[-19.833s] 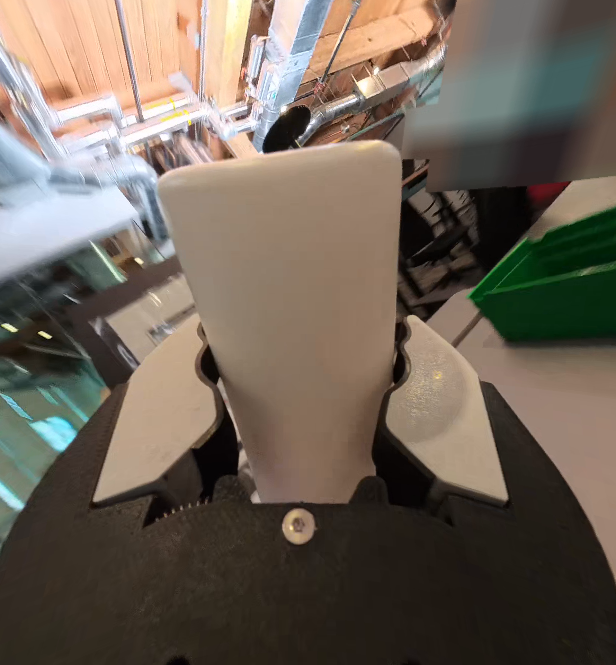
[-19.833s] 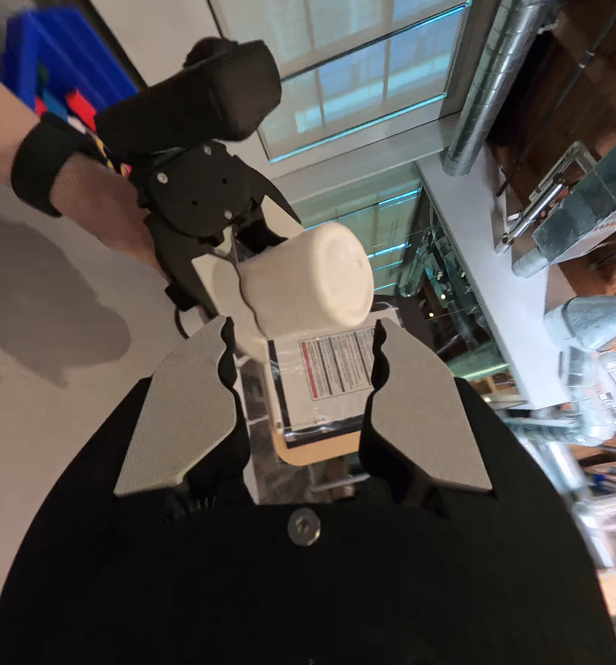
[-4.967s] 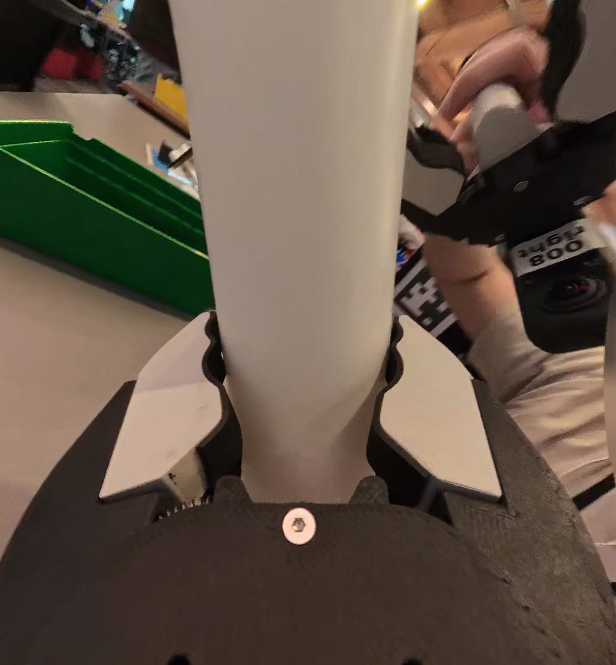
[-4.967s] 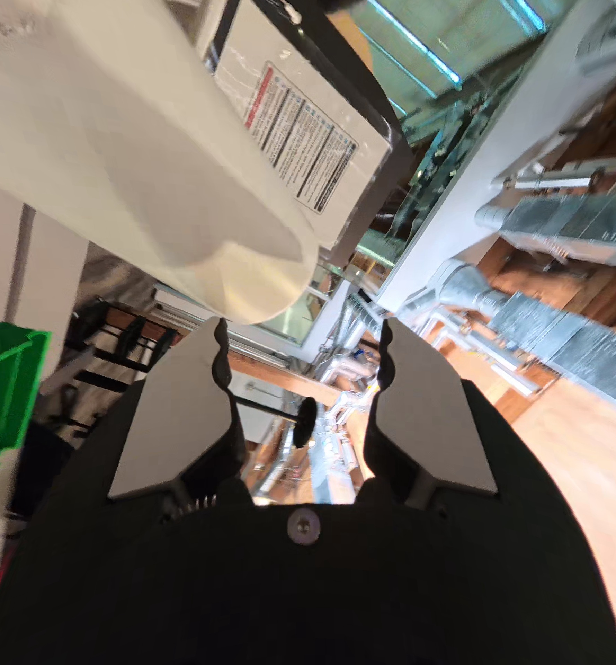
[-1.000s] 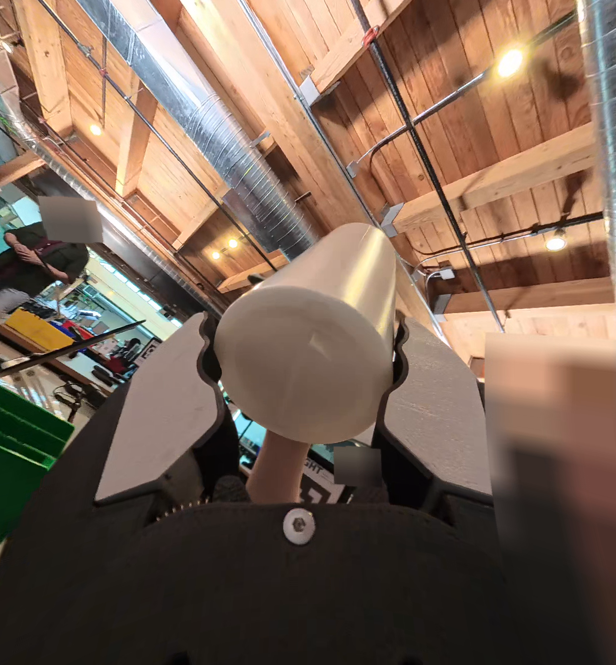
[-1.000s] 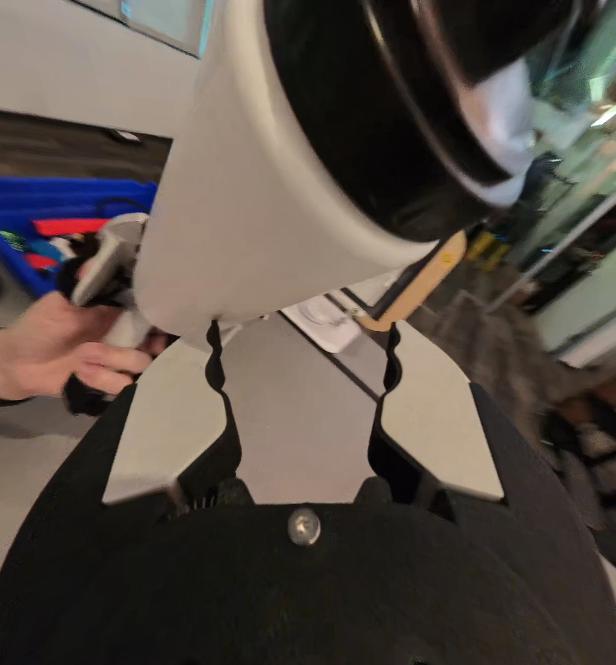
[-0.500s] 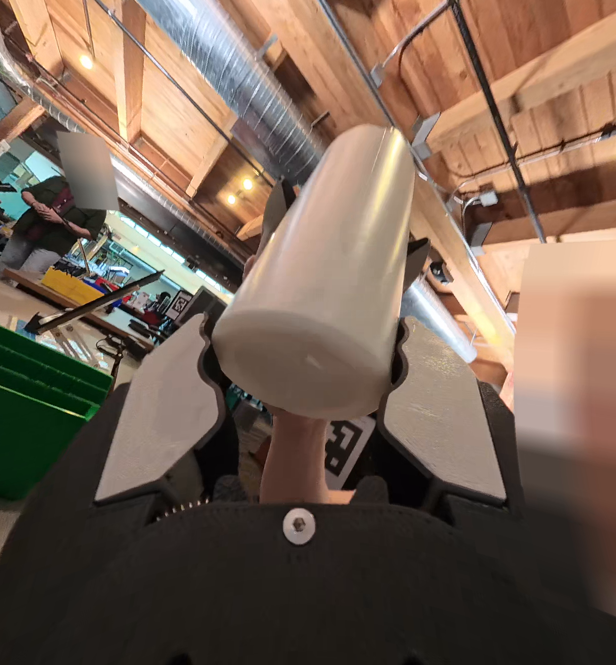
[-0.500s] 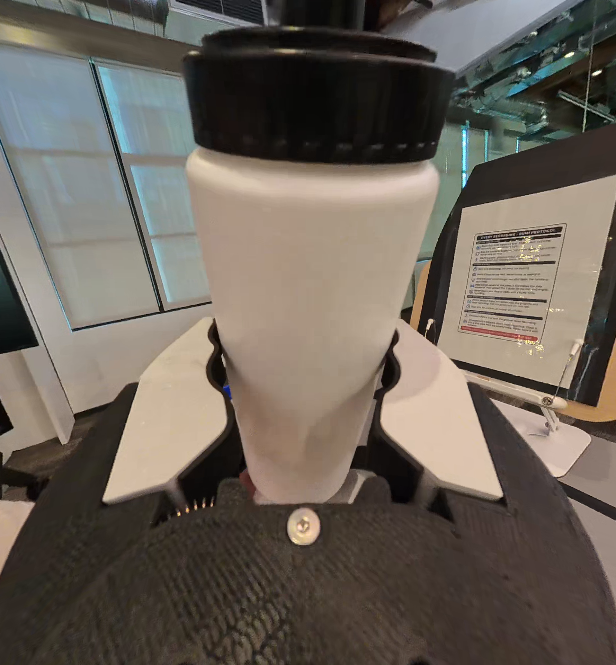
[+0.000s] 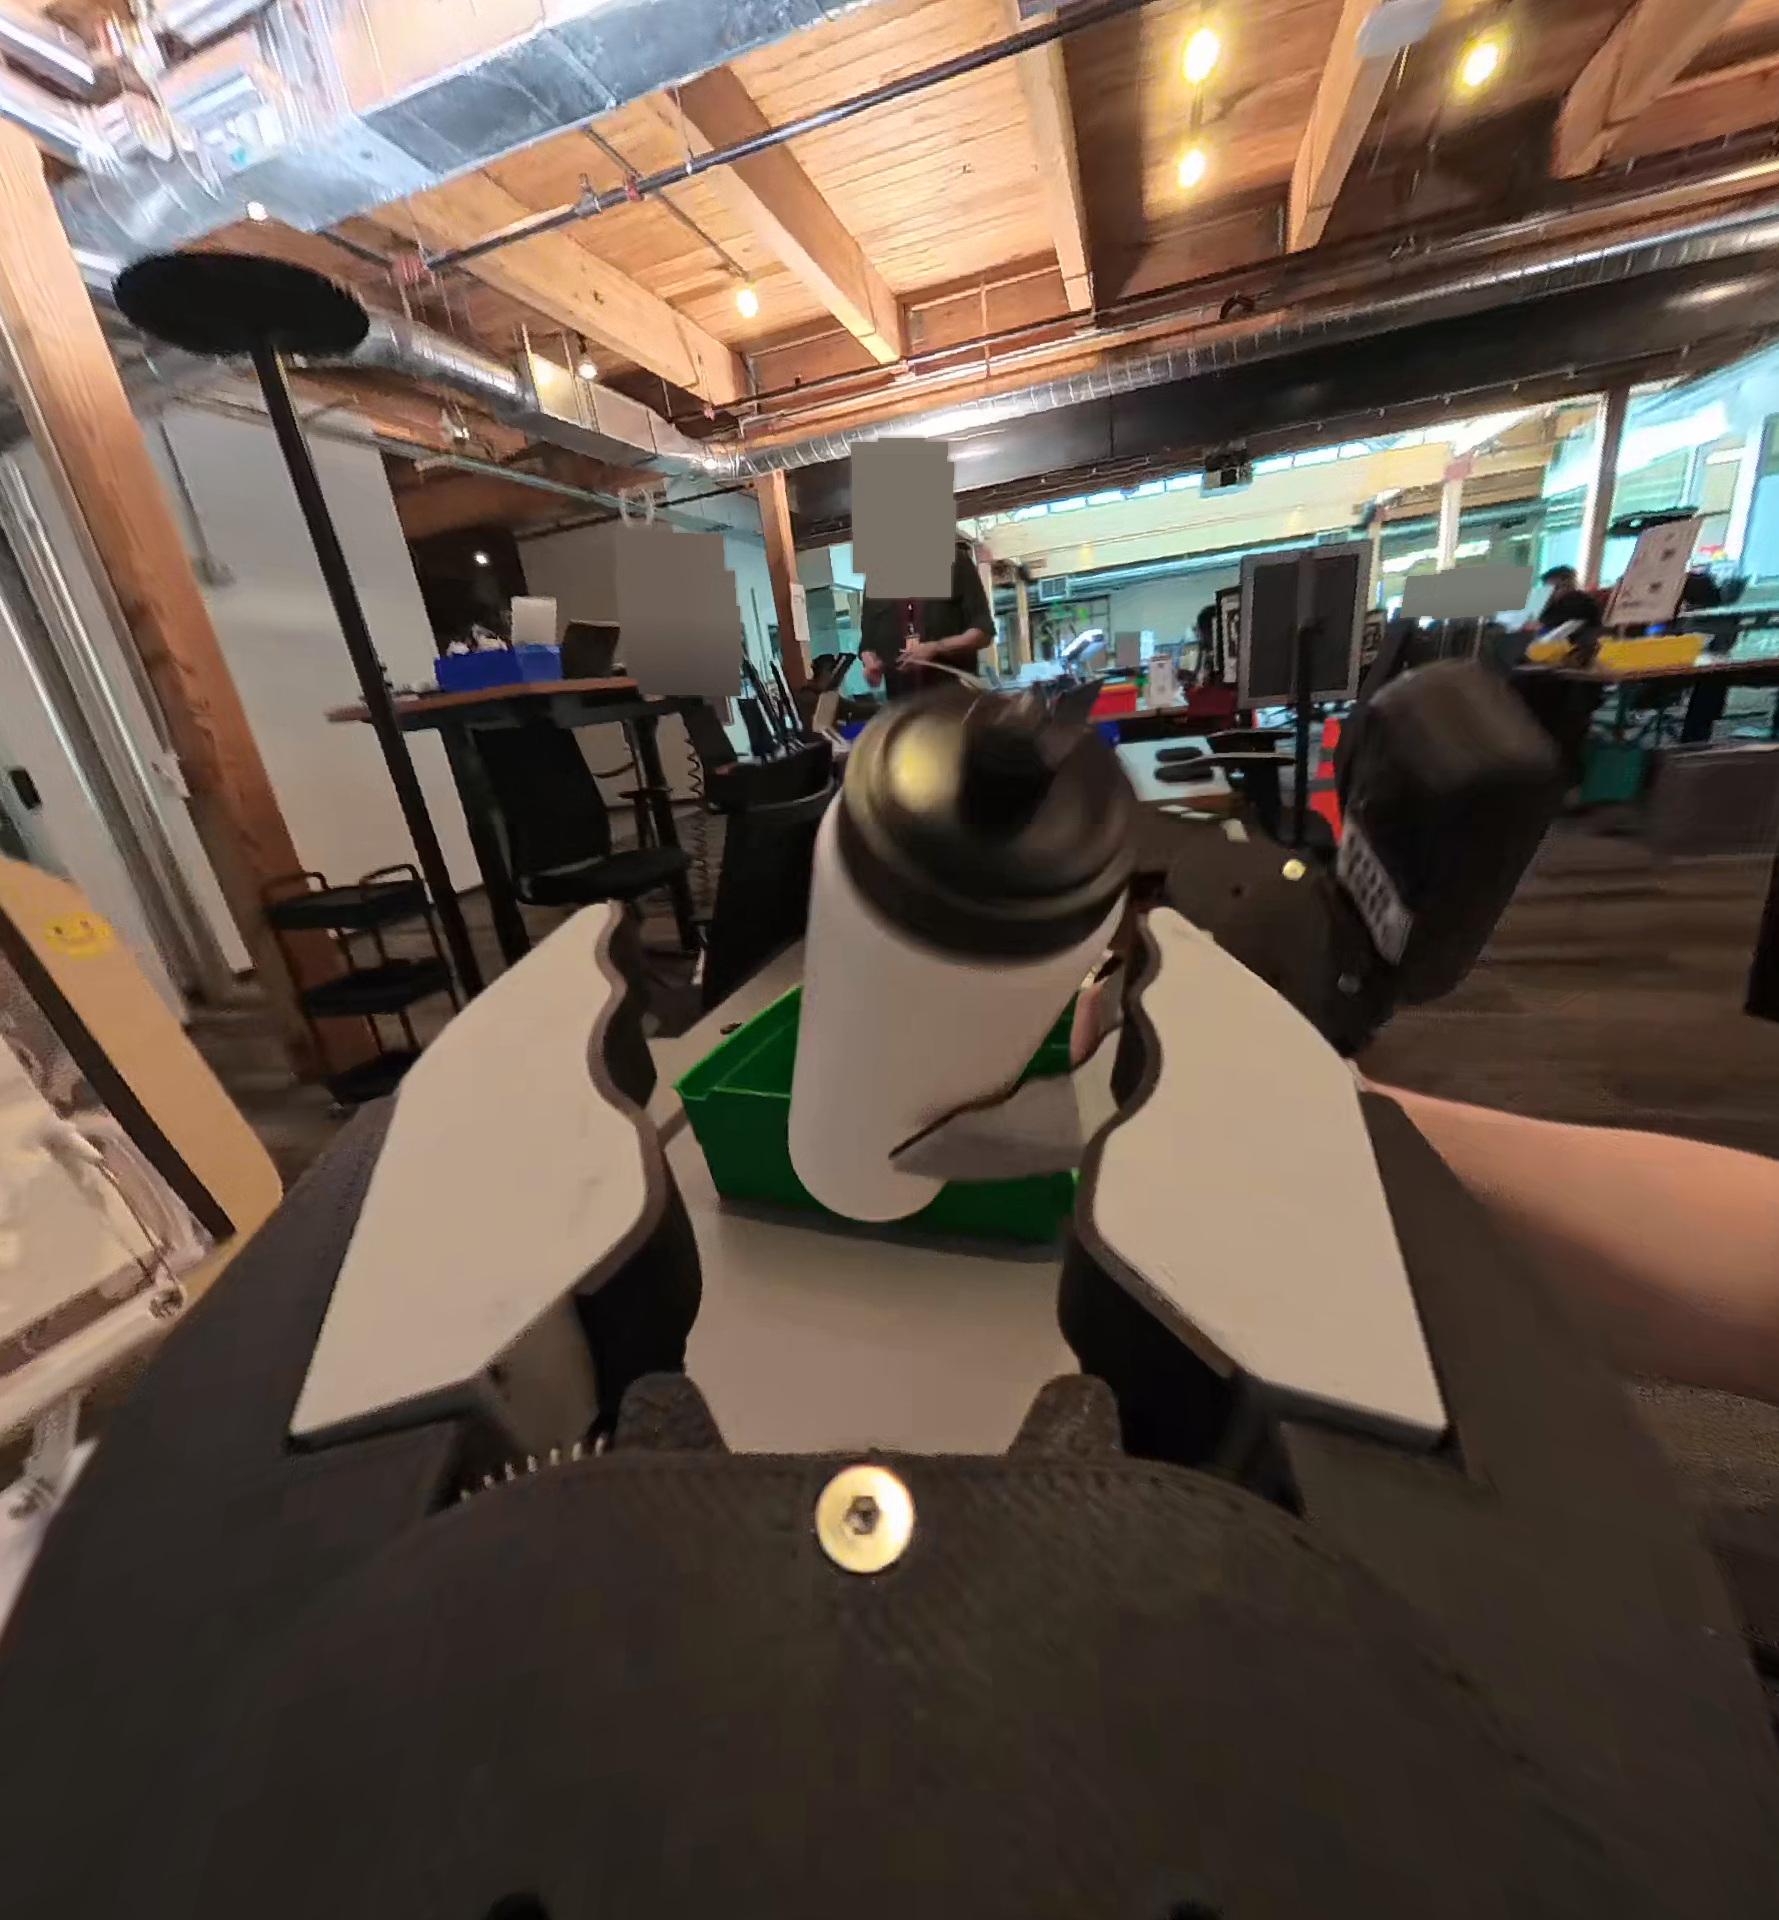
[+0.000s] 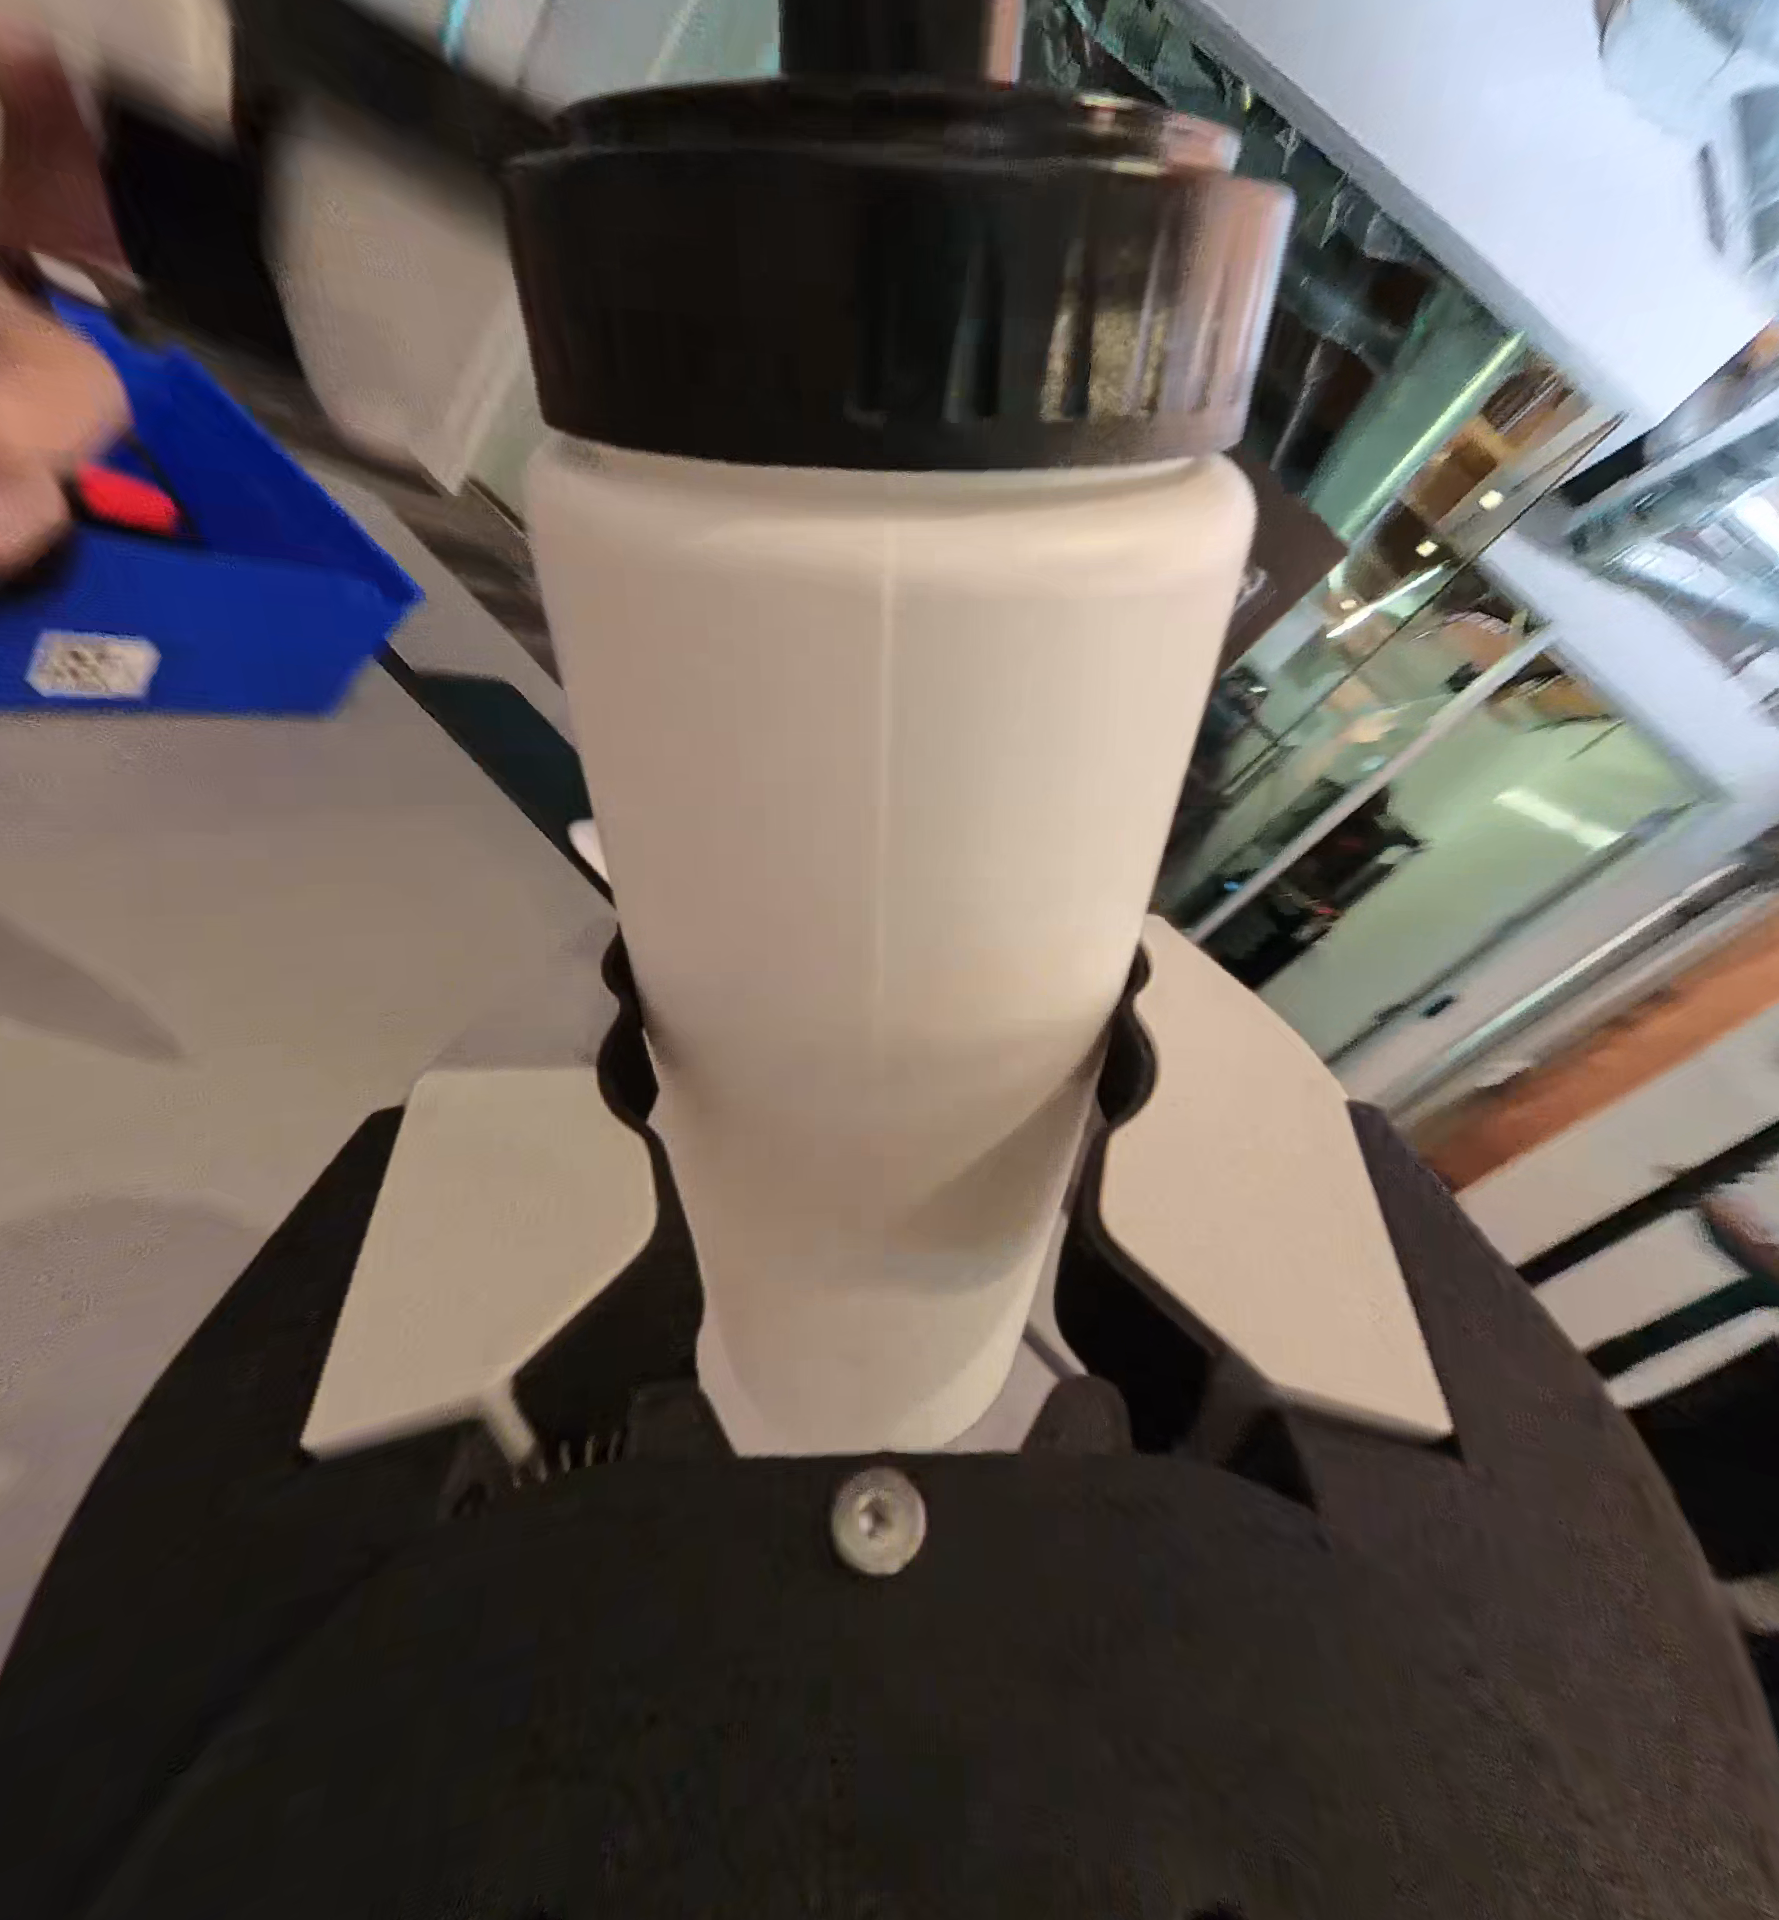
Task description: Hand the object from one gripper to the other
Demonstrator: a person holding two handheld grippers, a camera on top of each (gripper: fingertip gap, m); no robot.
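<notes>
Timber-beamed ceiling [image 9: 843, 197] with lit bulbs above desks [image 9: 511, 694], glass partitions [image 10: 1487, 665]

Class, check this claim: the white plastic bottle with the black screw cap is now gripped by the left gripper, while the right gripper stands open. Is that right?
Wrong way round. The right gripper grips the white plastic bottle, as the right wrist view shows; the left gripper stands open in the left wrist view.

Grey table [image 9: 864, 1340] bearing green bin [image 9: 750, 1132]

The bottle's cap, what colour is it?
Black, on a white bottle; the cap shows best in the right wrist view.
</notes>
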